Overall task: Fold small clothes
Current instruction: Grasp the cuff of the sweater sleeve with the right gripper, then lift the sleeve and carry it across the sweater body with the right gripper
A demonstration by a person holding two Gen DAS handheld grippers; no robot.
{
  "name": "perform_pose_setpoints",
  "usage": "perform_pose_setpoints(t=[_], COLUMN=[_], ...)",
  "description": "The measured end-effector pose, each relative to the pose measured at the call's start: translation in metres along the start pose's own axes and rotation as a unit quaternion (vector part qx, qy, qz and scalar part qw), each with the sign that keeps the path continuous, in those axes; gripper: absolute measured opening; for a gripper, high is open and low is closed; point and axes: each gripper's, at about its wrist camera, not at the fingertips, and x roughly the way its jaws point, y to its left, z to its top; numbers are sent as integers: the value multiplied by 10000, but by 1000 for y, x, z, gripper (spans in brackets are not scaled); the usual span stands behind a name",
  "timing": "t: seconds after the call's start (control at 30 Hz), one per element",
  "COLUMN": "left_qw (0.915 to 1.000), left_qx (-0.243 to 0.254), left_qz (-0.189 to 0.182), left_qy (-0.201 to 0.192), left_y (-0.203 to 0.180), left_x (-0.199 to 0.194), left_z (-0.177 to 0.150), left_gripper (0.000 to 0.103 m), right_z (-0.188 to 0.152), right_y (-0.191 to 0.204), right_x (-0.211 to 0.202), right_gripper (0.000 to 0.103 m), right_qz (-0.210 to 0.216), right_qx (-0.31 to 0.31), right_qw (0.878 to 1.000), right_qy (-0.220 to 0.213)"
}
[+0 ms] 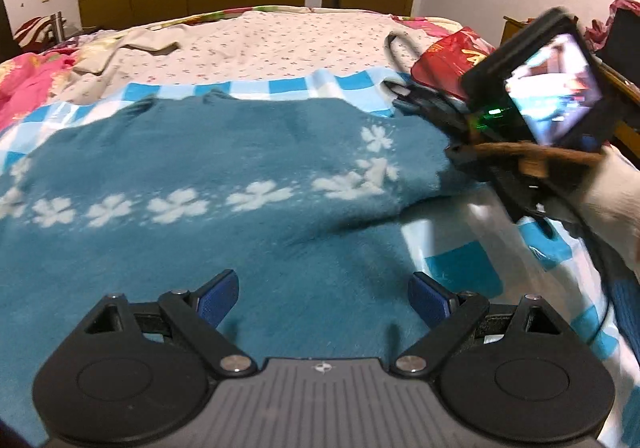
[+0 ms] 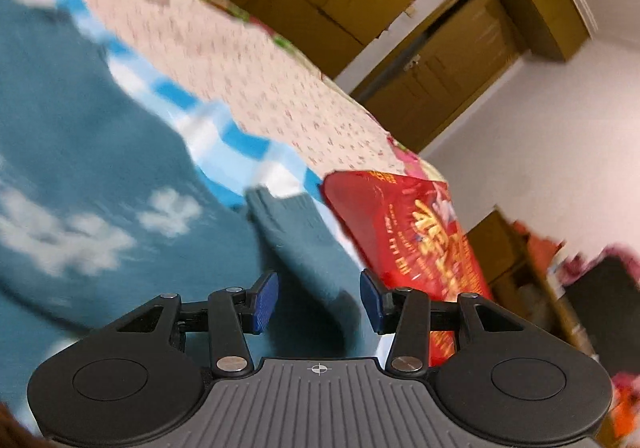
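Observation:
A teal sweater [image 1: 200, 151] with a row of white flowers lies spread on a blue-and-white checked cloth [image 1: 280, 87] on the bed. My left gripper [image 1: 324, 300] hovers open over the sweater's near part, with nothing between its blue pads. In the right wrist view the picture is tilted and blurred. There my right gripper [image 2: 318, 300] stands open, with the sweater's sleeve [image 2: 296, 244] running away under the gap between its pads, which do not press on it. In the left wrist view, the right gripper's body with its lit screen [image 1: 552, 87] sits at the sweater's right edge, held by a hand in a white sleeve.
A red printed bag [image 2: 420, 232] lies just right of the sleeve, also the red bag [image 1: 448, 55] with black cables beside it. Behind it are a floral sheet [image 1: 280, 39], a beige garment [image 1: 132, 43] and a pink quilt [image 1: 28, 79]. Brown wardrobe and door stand beyond.

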Motion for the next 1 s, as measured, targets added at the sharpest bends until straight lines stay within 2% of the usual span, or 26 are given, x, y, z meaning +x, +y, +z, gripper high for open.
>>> perform_pose_setpoints(t=[0.03, 0.07, 0.1, 0.2, 0.27, 0.37, 0.5, 0.57, 0.67, 0.73, 0.8, 0.87, 0.9, 1.0], left_qw=[10000, 10000, 10000, 10000, 9998, 9988, 9957, 9937, 9911, 9893, 9878, 9869, 9868, 9869], left_qx=[14, 27, 38, -13, -147, -415, -764, -881, -923, -951, -977, -1021, -1065, -1151], left_qz=[-8, -10, 0, 42, 87, 151, 333, 472, 756, 951, 1084, 1144, 1120, 1014], left_qy=[0, -3, -5, -32, -72, -202, -409, -507, -584, -559, -542, -505, -493, -494], left_y=[-1, -1, 0, 11, 24, 46, 80, 94, 108, 118, 127, 135, 139, 147], left_x=[3, 5, 6, 1, -8, -27, -54, -64, -70, -68, -65, -62, -60, -59], left_z=[0, -1, -3, -7, -9, -12, -18, -23, -31, -39, -47, -55, -58, -64], left_gripper=[101, 101, 101, 101, 101, 101, 101, 101, 101, 101, 101, 101, 101, 101], right_z=[0, -1, -2, -3, 3, 19, 61, 84, 113, 120, 120, 112, 107, 99], right_y=[1, 2, 2, -11, -25, -48, -52, -38, 6, 48, 92, 130, 144, 158], right_x=[11, 21, 29, 34, 30, 11, -34, -58, -93, -104, -105, -103, -104, -106], right_gripper=[40, 33, 18, 10, 9, 9, 9, 9, 9, 9, 11, 13, 16, 17], right_qz=[-17, -24, -57, 56, 287, 811, 1591, 1967, 2530, 2882, 3144, 3178, 3049, 2787], right_qx=[-90, -125, -114, 335, 868, 1744, 2350, 2333, 2062, 1805, 1469, 1101, 919, 594], right_qw=[9999, 9997, 9996, 9988, 9951, 9809, 9583, 9498, 9390, 9342, 9341, 9396, 9459, 9558], right_qy=[92, 184, 243, 339, 366, 283, -342, -683, -1084, -1081, -835, -630, -623, -727])
